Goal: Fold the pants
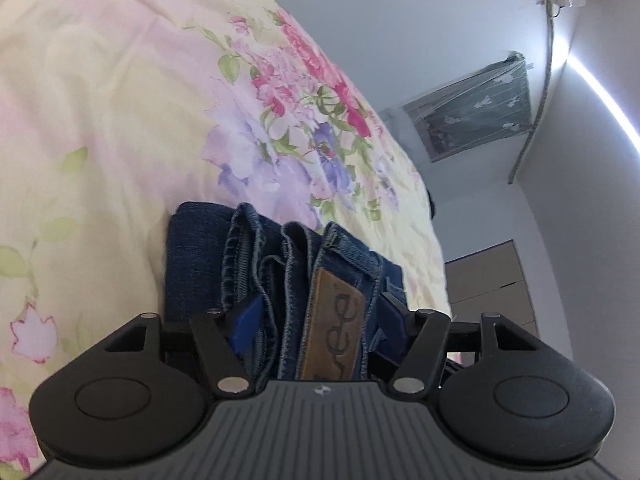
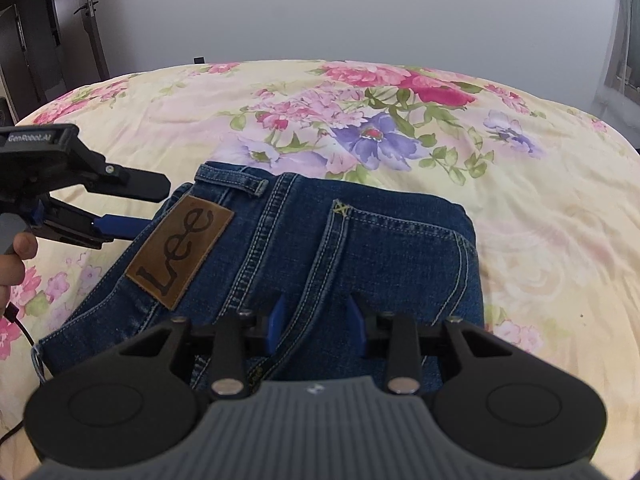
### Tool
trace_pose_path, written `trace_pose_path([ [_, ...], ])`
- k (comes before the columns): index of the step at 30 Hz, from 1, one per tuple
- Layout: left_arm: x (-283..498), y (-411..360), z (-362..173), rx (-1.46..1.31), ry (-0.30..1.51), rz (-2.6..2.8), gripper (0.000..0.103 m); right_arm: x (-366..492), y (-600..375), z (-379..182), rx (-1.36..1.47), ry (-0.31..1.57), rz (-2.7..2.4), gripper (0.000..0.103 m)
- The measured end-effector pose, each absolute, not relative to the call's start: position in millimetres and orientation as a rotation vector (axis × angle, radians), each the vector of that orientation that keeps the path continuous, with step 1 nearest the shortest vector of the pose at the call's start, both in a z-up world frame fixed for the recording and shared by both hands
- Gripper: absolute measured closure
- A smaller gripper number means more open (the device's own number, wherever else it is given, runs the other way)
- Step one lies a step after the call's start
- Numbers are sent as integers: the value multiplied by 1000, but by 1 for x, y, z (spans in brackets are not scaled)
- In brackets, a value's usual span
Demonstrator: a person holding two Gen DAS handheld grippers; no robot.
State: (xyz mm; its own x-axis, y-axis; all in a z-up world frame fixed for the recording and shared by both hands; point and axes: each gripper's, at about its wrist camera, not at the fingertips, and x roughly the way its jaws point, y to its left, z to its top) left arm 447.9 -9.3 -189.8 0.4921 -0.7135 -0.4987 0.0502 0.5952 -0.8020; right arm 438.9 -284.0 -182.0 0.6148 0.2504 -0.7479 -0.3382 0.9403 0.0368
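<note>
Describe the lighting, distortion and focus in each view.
Left wrist view: strong fisheye bend in the floral bedsheet, a blown-out bright streak at right, and the jeans close but readable. Right wrist view: even daylight, bed edge bowed, the leather patch sharp, the right gripper body soft.

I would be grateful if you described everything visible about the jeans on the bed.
The jeans are dark blue denim with pale contrast stitching, folded into a compact stack on the floral bedspread. The back faces up: a brown leather-look patch lettered "Lee", a belt loop and a back pocket show. The left gripper straddles the layered waistband edge with jaws apart; the right gripper sits low over the top fold, jaws part open.
</note>
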Motion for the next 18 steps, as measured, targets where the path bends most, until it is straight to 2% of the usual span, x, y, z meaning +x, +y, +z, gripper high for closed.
trace_pose_path([
  [3,450,-16,-194,-751,984,-505,33,439,-284,-182,-108,841,338,71],
  [8,457,-29,-190,-707,995,-534,25,438,-286,-183,-107,833,343,71],
  [10,463,-39,-190,-665,1000,-528,25,439,-288,-184,-90,835,344,71],
  [12,465,-43,-191,-669,989,-513,29,439,-289,-184,-81,838,342,71],
  [13,463,-44,-190,-665,978,-509,40,439,-290,-184,-74,839,340,71],
  [14,460,-46,-188,-656,964,-514,56,439,-290,-184,-64,840,337,71],
  [16,453,-48,-178,-623,933,-519,70,438,-292,-180,-48,837,332,71],
  [18,444,-52,-160,-560,897,-519,76,433,-295,-173,-41,810,329,71],
])
